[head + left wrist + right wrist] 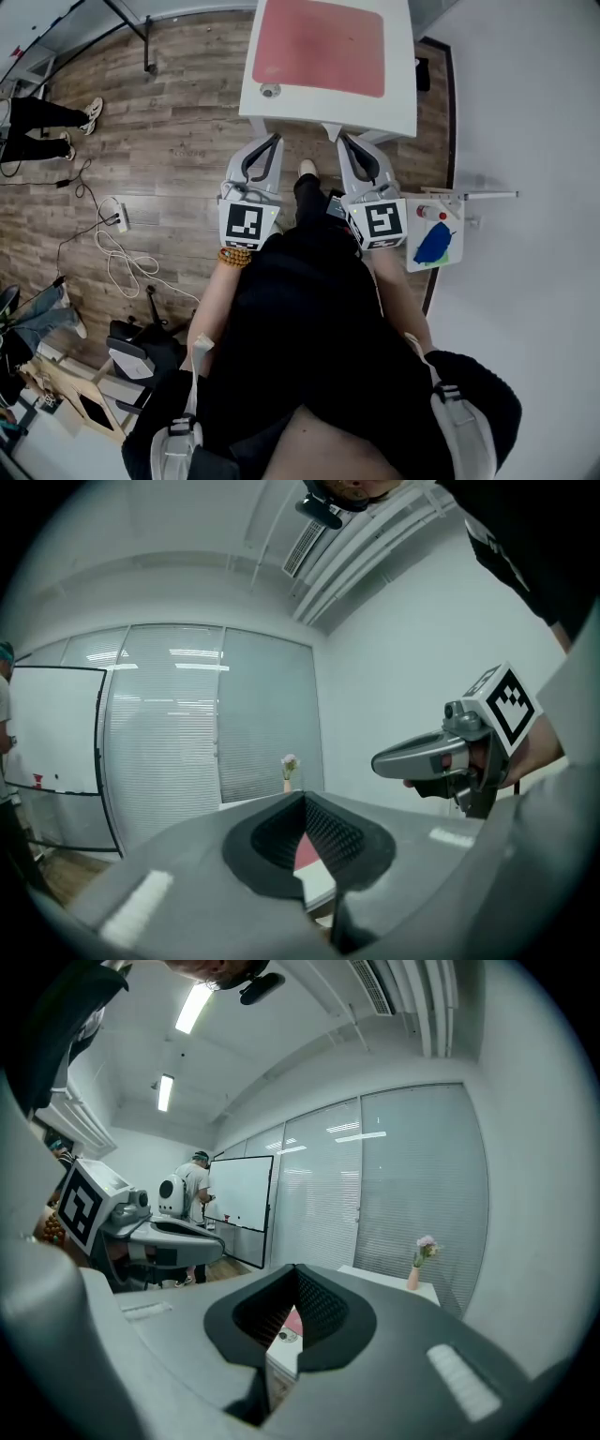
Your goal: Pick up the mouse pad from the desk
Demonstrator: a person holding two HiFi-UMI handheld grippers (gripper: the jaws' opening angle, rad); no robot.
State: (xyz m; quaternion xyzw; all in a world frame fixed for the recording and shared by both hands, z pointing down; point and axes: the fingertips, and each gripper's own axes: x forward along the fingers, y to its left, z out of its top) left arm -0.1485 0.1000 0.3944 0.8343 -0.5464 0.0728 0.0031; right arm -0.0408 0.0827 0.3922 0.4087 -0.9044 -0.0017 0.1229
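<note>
The mouse pad point(319, 47) is a red-pink rectangle with rounded corners and a slightly paler, mottled middle. It lies flat on the white tabletop point(328, 114) and covers most of its width. Nothing touches it.

There is 1 mouse pad, 1 tabletop and 1 small round grey disc point(270, 90), which sits by the tabletop's near left corner, just off the pad's edge.

There are 2 tongs. The left tongs point(278, 137) and the right tongs point(339, 137) hover side by side at the tabletop's near edge and point toward it. Both are pressed together at the tips with nothing between them. Each gripper view shows a sliver of the pad through the gap behind the closed tips.

The tabletop stands on a brown wood-plank floor point(169, 141) beside a white wall. 1 white cable point(122, 262) lies coiled on the floor well to the tabletop's left. Beyond the tabletop are a glass wall with blinds, 1 whiteboard point(239, 1194) and 1 small vase point(414, 1277) holding a flower.
</note>
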